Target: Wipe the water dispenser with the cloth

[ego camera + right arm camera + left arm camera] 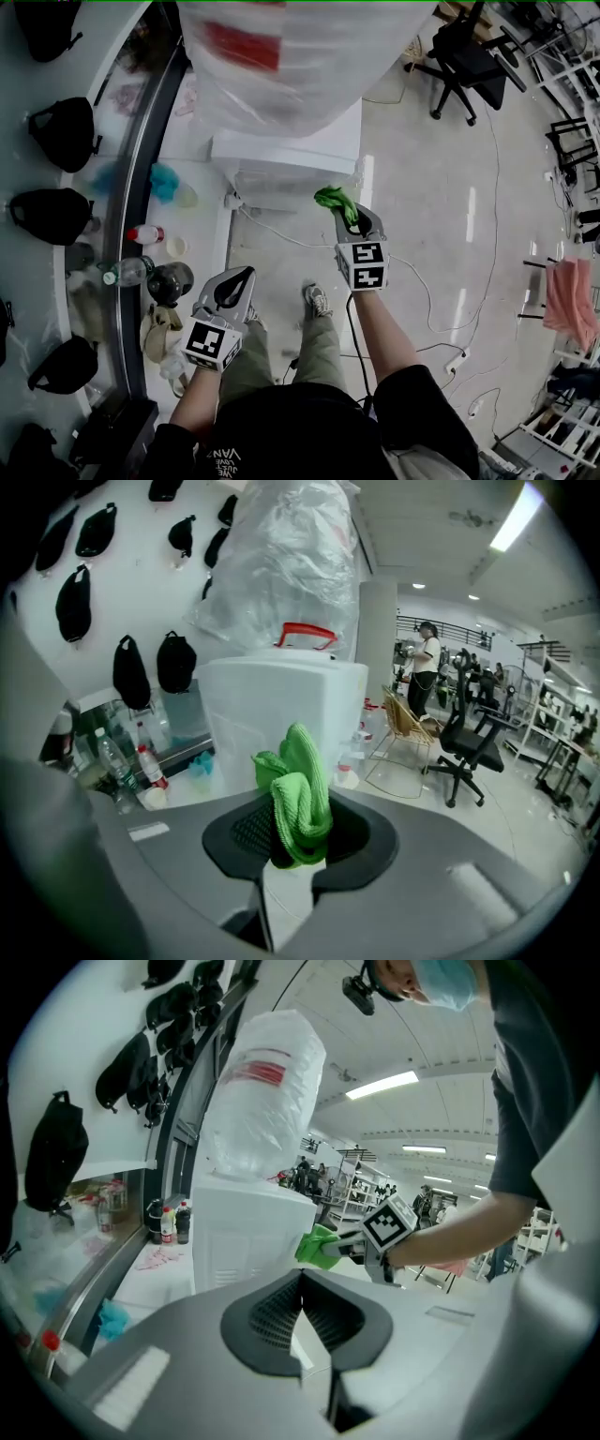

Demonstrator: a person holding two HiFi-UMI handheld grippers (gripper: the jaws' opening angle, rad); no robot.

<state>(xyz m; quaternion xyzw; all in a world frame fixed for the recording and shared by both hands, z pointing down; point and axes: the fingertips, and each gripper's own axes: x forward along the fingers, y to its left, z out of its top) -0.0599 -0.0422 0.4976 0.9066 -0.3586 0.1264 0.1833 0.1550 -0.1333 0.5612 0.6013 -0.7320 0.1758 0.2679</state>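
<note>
The white water dispenser (pixel 281 155) stands ahead of me, topped by a big bottle wrapped in clear plastic (pixel 267 56); it also shows in the left gripper view (pixel 246 1241) and the right gripper view (pixel 281 710). My right gripper (pixel 352 217) is shut on a bunched green cloth (pixel 334 201) (pixel 298 794), held just off the dispenser's front right corner. The cloth shows beside the dispenser in the left gripper view too (pixel 317 1247). My left gripper (pixel 234 289) hangs lower and to the left, shut with nothing in it (pixel 302 1299).
A white counter (pixel 192 234) along the left wall carries bottles (pixel 141 234), a cup and a blue rag (pixel 164 181). Black bags (pixel 66 131) hang on the wall. A cable (pixel 281 234) trails over the floor. An office chair (pixel 464 61) stands at the far right.
</note>
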